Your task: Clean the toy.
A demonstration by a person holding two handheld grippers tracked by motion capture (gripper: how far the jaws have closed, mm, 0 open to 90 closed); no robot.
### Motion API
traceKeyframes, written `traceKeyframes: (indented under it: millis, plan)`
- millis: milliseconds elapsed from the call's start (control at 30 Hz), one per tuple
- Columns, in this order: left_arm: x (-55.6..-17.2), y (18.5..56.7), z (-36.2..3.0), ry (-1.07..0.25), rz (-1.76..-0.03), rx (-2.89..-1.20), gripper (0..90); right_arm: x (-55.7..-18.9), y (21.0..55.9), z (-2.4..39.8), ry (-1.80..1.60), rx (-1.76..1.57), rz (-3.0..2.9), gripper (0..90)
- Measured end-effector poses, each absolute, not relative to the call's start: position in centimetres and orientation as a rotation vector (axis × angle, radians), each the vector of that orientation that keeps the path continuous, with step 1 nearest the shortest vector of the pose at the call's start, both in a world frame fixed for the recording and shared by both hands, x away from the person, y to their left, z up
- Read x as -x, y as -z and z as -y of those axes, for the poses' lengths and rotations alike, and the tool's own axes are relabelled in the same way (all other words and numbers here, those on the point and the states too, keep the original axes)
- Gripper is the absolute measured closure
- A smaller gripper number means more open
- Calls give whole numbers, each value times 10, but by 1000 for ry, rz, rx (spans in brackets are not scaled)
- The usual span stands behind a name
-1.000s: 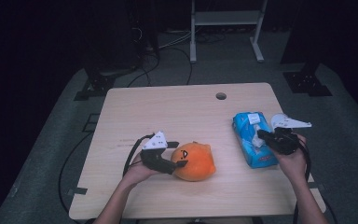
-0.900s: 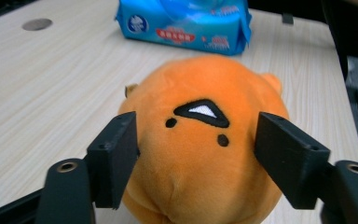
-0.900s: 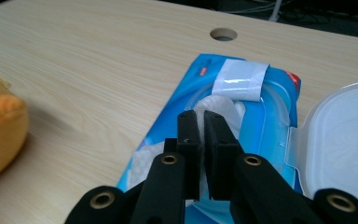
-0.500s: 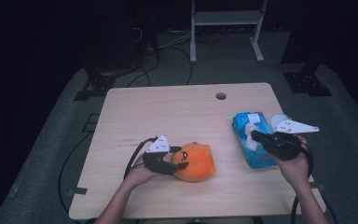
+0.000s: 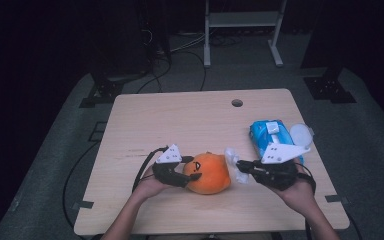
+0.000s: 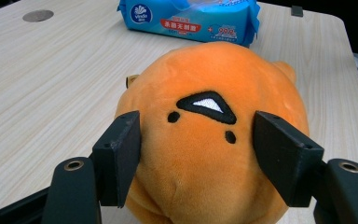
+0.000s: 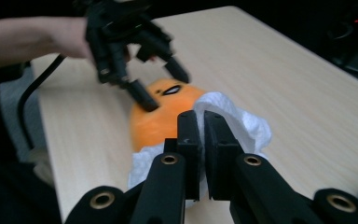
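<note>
We're looking at a fuzzy orange plush toy (image 6: 205, 154) with stitched black face marks, a crinkly white tissue (image 7: 233, 116), a glossy blue plastic wipes pack (image 6: 191, 21), and a matt pale woodgrain table (image 5: 180, 120). Gripper jaws look matt black plastic.

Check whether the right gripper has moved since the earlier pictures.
Yes. The right gripper, shut on a white wipe, has moved leftward off the blue wipes pack toward the orange plush toy.
</note>
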State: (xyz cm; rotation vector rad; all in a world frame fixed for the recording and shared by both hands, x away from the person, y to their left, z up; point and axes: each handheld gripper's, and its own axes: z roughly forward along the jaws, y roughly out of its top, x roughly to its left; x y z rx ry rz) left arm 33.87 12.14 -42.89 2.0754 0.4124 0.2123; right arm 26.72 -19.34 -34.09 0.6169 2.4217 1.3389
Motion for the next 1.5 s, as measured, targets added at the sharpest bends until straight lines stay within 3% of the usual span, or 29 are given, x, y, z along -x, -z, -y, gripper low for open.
traceKeyframes:
  millis: [333,600,700,867,967,1067,1167,1233,1333,1500]
  plan:
    - [-339,431,-121,-213,-415,-2063,326,-265,357,162,-1336,-387,-2713,849]
    - [-337,431,-118,-216,-401,-2062,326,-291,375,159,-1257,-499,-2686,832]
    - [-336,431,-117,-213,-394,-2065,326,-296,381,156,-1229,-535,-2607,788]
    - [-336,432,-116,-212,-392,-2068,326,-295,398,144,-1193,-520,-2547,565]
    - [-334,433,-113,-216,-374,-2089,324,-294,412,136,-1176,-510,-2514,519]
    - [-334,432,-113,-201,-365,-2098,305,-292,421,133,-1204,-555,-2478,554]
    - [-336,424,-118,-145,-369,-2084,191,-290,422,135,-1218,-581,-2488,672]
    - [-337,421,-120,-122,-382,-2067,161,-292,421,137,-1233,-600,-2497,703]
    - [-336,426,-116,-168,-354,-2137,226,-295,420,143,-1252,-625,-2515,758]
    - [-335,430,-114,-192,-370,-2117,274,-294,415,158,-1223,-608,-2538,807]
